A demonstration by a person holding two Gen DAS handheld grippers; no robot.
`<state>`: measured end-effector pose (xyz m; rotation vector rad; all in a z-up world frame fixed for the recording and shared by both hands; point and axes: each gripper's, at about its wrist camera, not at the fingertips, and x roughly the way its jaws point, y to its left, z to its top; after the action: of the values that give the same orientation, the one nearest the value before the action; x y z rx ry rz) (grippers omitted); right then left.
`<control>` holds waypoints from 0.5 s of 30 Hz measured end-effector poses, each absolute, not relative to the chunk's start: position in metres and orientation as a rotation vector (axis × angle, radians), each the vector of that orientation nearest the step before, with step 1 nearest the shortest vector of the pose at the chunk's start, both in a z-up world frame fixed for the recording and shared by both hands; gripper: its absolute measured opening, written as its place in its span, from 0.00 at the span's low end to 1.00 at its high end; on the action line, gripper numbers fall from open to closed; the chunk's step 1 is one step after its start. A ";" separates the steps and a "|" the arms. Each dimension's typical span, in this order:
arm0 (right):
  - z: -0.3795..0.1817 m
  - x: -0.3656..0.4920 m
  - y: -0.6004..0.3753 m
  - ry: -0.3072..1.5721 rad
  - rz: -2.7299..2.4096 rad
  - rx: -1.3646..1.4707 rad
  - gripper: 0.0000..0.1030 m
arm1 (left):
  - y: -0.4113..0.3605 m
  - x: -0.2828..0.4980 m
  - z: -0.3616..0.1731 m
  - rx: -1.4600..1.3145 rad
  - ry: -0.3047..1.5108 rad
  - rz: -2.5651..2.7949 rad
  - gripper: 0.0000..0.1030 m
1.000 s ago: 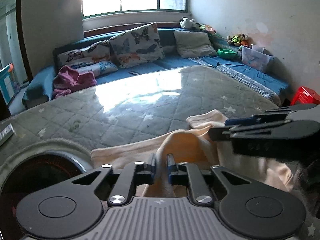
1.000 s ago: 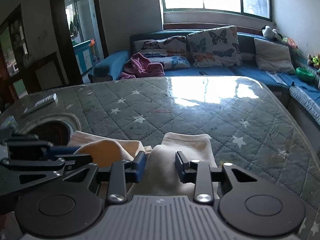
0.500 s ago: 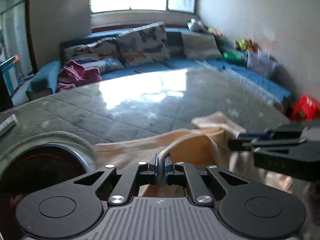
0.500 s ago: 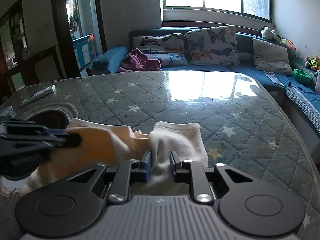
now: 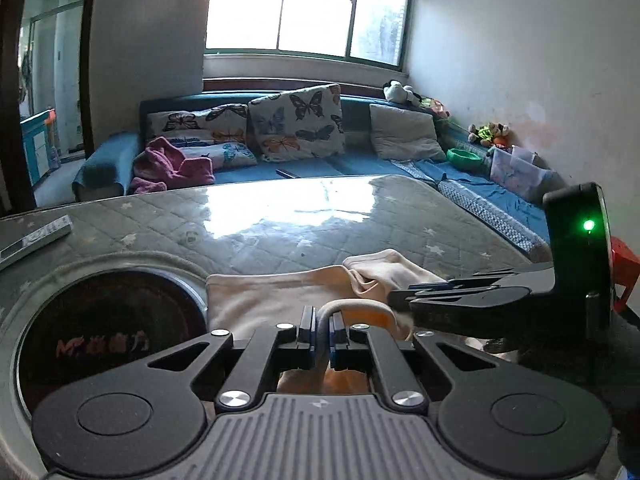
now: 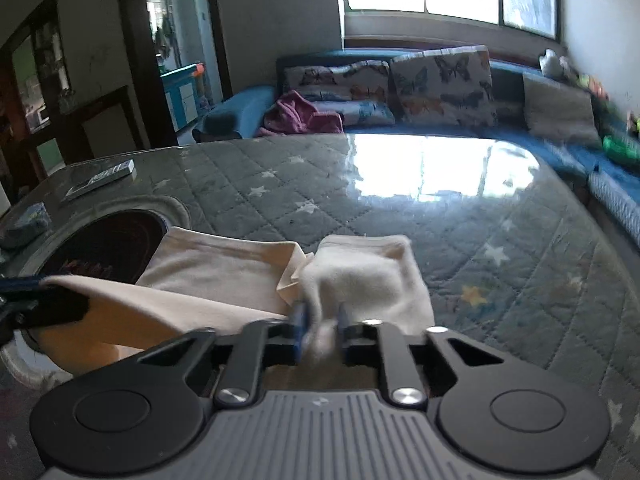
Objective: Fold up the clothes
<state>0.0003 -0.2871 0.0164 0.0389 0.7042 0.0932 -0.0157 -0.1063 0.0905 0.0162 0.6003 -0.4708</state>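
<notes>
The cream garment [image 5: 280, 296] is lying on the near part of the quilted desk [image 5: 280, 220], partly over the round dark inset [image 5: 108, 340] at the left. The left claw [image 5: 320, 334] is clamped on a raised ridge of the garment's near edge. The right claw [image 6: 322, 330] is pinched on the bunched white end of the garment [image 6: 360, 276]; its jaws have just been closing, with the fabric between them.

Step in hand, as judged: the near edge is gripped at two points for a fold away across the desk. It would be done well if both corners are lifted level, the edge between them is kept taut, and the fabric is carried over evenly so that no slack bunches in the middle. Care is called for at the inset's rim, where the cloth could drag.

What kind of garment it is cannot be told. Its nearest part is hidden under both claw bodies. The right wrist view is motion-blurred at the pads, so how much fabric is caught cannot be judged. The person's hands are out of view.
</notes>
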 end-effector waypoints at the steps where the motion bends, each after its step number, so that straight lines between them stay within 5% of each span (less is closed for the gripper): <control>1: 0.019 -0.004 -0.286 0.687 0.089 0.021 0.06 | -0.103 -0.018 0.091 0.005 0.601 -0.465 0.06; 15: 0.060 -0.106 -0.341 0.556 -0.058 0.040 0.02 | -0.006 -0.053 0.094 -0.158 0.594 -0.257 0.07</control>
<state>-0.1064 -0.3415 0.0596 0.0396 0.5557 -0.0582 -0.0533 -0.0059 0.0942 -0.1581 0.5936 -0.2572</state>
